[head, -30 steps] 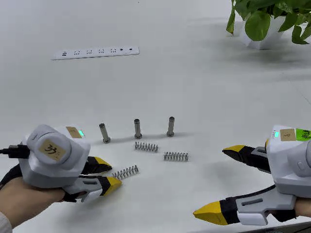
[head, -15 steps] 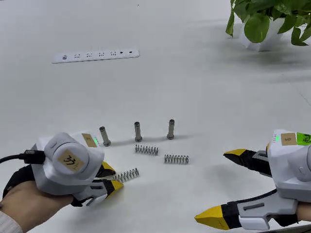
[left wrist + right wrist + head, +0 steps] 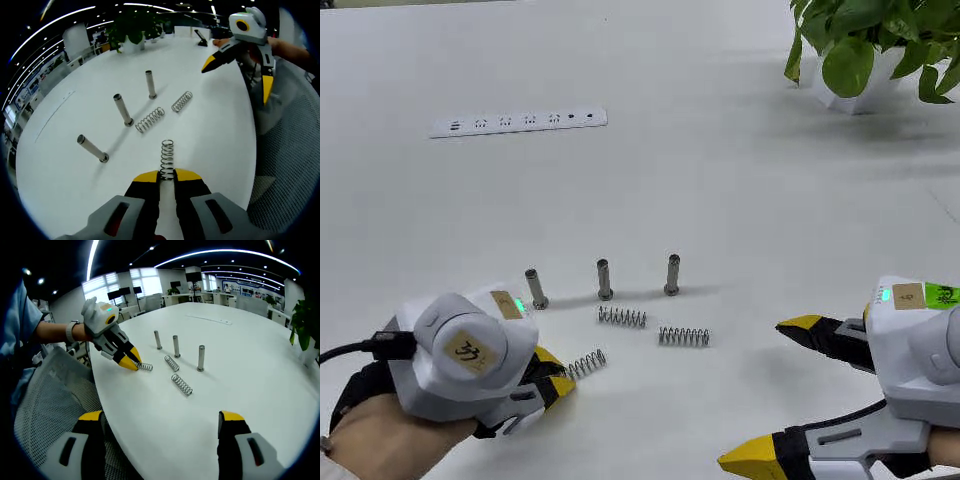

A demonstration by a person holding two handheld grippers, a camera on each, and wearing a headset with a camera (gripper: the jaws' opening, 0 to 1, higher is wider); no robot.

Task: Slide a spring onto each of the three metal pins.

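Left of and nearer than the middle pin [image 3: 604, 279], the left gripper [image 3: 558, 383] is nearly closed, apparently nipping one end of a spring [image 3: 586, 363] (lying flat); all three pins [image 3: 672, 274] stand bare, so every threading is yet to do; two loose springs [image 3: 622, 317] lie just before the middle pin; far to its right, the right gripper [image 3: 770, 392] gapes empty.

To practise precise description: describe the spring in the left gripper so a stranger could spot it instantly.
On the white table, three springs lie before a row of upright metal pins. Take the leftmost spring, nearest the person: alone of the three, its end is pinched between the left gripper's jaws.
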